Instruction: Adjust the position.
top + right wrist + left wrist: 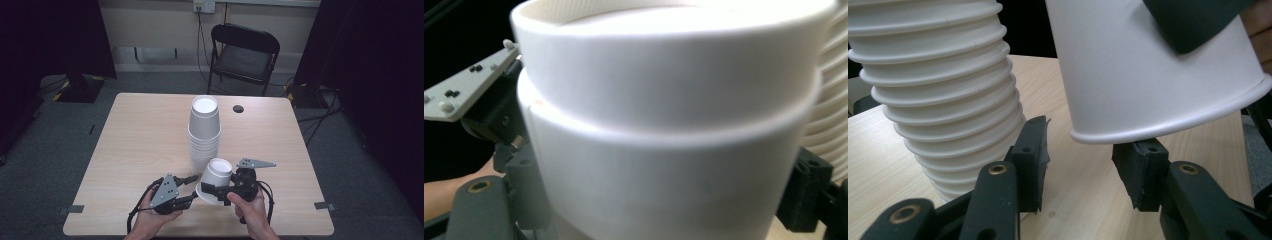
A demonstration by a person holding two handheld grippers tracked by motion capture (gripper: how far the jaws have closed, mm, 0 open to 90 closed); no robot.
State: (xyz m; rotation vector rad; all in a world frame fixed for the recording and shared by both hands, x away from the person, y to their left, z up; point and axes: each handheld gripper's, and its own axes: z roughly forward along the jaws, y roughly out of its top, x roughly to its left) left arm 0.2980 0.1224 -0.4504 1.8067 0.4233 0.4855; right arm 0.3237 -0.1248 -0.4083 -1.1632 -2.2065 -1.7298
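My left gripper [1080, 165] sits closest to the lens, its jaws partly open with nothing between the pads; the rim of the loose cup [1153, 75] hangs just above its right-hand pad, at about one o'clock from the gap. In the high view, my right gripper [220, 189] clamps that cup [216, 180] across its body, tilted so its base points toward one o'clock and its mouth faces my left gripper [187, 189] at nine o'clock. The cup stack [204, 132] stands at twelve o'clock, just beside. I judge the left gripper must come up onto the rim.
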